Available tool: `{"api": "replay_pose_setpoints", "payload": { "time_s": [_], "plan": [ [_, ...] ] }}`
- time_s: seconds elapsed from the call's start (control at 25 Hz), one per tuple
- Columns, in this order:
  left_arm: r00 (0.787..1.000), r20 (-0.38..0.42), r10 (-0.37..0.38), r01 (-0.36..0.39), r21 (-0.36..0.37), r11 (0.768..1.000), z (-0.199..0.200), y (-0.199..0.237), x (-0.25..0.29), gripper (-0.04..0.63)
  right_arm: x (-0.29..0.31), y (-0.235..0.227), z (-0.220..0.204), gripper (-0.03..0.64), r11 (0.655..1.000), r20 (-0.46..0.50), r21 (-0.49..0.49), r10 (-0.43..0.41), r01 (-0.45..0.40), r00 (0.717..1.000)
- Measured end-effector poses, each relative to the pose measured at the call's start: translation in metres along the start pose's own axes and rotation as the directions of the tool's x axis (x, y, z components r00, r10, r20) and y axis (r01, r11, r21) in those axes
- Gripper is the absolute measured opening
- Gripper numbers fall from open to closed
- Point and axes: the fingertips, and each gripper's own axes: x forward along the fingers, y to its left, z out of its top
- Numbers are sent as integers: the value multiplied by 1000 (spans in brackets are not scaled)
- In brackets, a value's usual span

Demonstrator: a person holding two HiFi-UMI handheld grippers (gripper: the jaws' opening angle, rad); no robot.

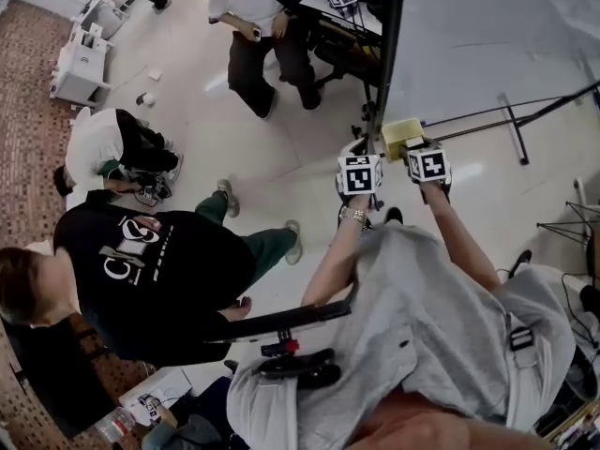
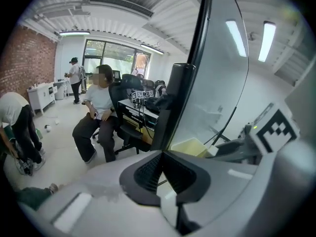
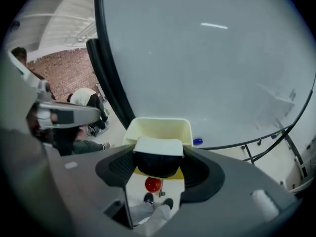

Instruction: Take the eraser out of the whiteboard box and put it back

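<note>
The pale yellow whiteboard box (image 3: 159,126) hangs on the whiteboard (image 3: 207,58) near its dark left frame. My right gripper (image 3: 158,166) is shut on the eraser (image 3: 158,154), a black block with a white top, held just in front of and slightly above the box's open top. In the head view the box (image 1: 401,136) sits between my two grippers, the right gripper (image 1: 417,150) at its right side. My left gripper (image 1: 361,150) is at the box's left, and its jaws (image 2: 163,174) are shut with nothing in them. From the left gripper view the box (image 2: 190,146) lies just beyond.
A blue magnet (image 3: 197,141) sticks to the board right of the box. The board's stand legs (image 1: 511,125) spread over the floor. A seated person (image 1: 258,36) is behind the board, and two people (image 1: 141,251) crouch on the floor to the left. A red object (image 3: 153,184) lies below.
</note>
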Motion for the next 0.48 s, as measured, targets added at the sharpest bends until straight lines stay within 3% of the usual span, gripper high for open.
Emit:
{"api": "replay_pose_setpoints", "payload": {
  "time_s": [0.32,0.48],
  "plan": [
    [997,48,57,-54,-54,997,26,19,8,3,-66,5,83,275,993,185,14,109,-114,977],
    [997,51,63,-60,-64,996,25,20,10,3,-35,4,79,275,996,145,-16,84,-83,986]
  ]
}}
